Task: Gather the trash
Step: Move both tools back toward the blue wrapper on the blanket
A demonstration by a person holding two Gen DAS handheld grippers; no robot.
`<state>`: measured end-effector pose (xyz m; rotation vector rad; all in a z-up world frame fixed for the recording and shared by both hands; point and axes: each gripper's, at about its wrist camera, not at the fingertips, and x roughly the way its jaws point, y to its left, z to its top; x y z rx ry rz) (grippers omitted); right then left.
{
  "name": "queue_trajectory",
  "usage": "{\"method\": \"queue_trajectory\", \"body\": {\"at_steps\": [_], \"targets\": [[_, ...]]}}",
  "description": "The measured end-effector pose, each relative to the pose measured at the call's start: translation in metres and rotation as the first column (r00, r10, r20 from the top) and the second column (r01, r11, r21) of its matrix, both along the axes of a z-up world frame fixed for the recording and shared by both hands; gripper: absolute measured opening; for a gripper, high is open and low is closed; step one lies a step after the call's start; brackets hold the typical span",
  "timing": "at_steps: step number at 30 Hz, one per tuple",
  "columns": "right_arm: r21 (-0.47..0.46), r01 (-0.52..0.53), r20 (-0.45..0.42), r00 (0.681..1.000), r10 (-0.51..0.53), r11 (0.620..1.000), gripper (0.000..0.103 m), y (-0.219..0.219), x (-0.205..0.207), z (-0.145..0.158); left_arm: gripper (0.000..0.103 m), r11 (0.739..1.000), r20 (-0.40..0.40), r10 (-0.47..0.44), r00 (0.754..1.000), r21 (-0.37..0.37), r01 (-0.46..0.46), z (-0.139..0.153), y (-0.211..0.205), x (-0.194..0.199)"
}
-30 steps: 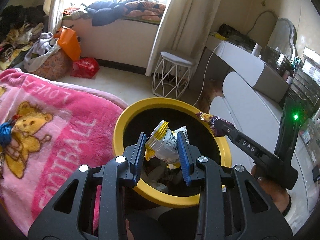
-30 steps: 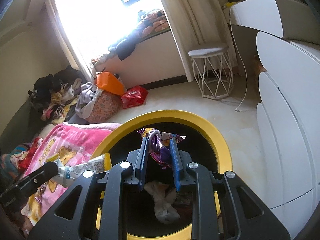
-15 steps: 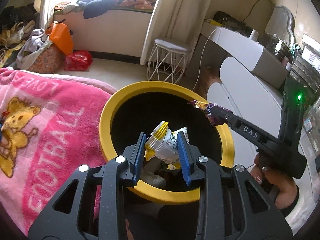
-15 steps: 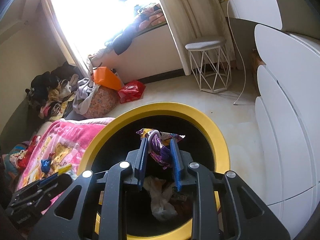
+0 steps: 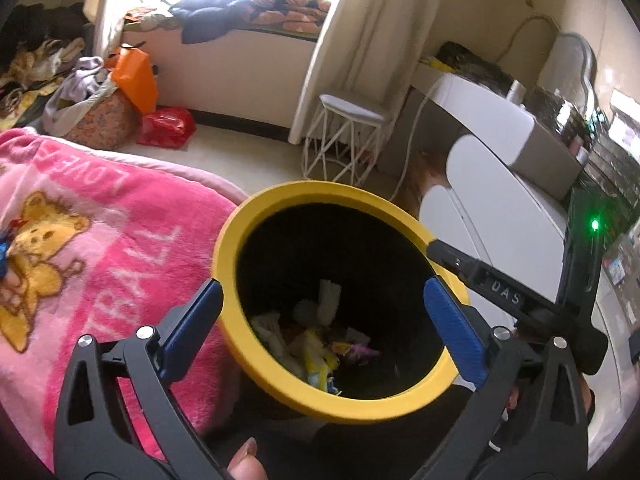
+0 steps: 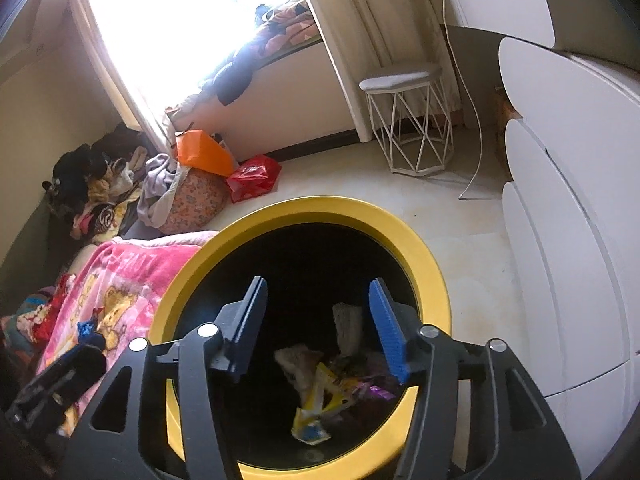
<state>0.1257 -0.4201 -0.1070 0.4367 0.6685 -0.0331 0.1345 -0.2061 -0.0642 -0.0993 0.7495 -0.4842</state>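
A cluttered bedroom in window light, with a pale floor and a bed at the left. Nearest, the left tool (image 5: pixel 322 318) hangs over the bin (image 5: pixel 280 200) with its blue pads spread wide and nothing between them; one pad sits outside the yellow rim on the bed side, the other over the opposite rim. The right tool (image 6: pixel 320 324) is just as wide and bare, both pads over the black mouth. Below them, on the bin floor, lies the trash (image 6: pixel 320 396): a yellow and white wrapper, a purple one, crumpled tissue. The wrappers look light and springy, so I judge the drop done for these pieces.

The bin stands against the pink blanket (image 5: pixel 80 260), where a small blue thing (image 6: pixel 86 330) lies; whether it is trash I cannot tell. Beyond, on the floor, a red bag (image 6: pixel 254 178) and an orange bag (image 6: pixel 204 154) lean by a heap of clothes, then a white wire stool (image 6: pixel 408 120), a white dresser (image 6: pixel 580 200) at the right, and the curtained window.

Risks from here: the left pad outside the rim could catch it when lifted and tip the bin toward the bed. The two tools sit close together and could knock when pulled back. Reaching for anything on the blanket, a pad may snag the plush pile instead
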Motion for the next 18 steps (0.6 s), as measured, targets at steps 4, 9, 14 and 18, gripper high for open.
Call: {"method": "queue_trajectory", "body": {"at_steps": [4,9,14,18], "targets": [[-0.026,-0.006,0.003,1.0,0.006,1.0,0.056,0.005,-0.002,0.004,0.093,0.999,0.012,0.039,0.999,-0.009,-0.038,0.006,0.013,-0.003],[-0.057,-0.02,0.023,1.0,0.022,0.998,0.061,0.014,-0.005,0.013,0.093,0.997,0.041,0.07,0.997,-0.015,-0.07,0.015,0.026,-0.008],[-0.075,-0.037,0.048,0.998,0.04,0.996,0.063,0.024,-0.009,0.023,0.093,0.995,0.068,0.1,0.993,-0.026,-0.099,0.023,0.04,-0.012],[-0.089,-0.059,0.08,0.995,0.066,0.994,0.066,0.034,-0.012,0.033,0.093,0.991,0.094,0.129,0.987,-0.034,-0.127,0.032,0.054,-0.015]]}}
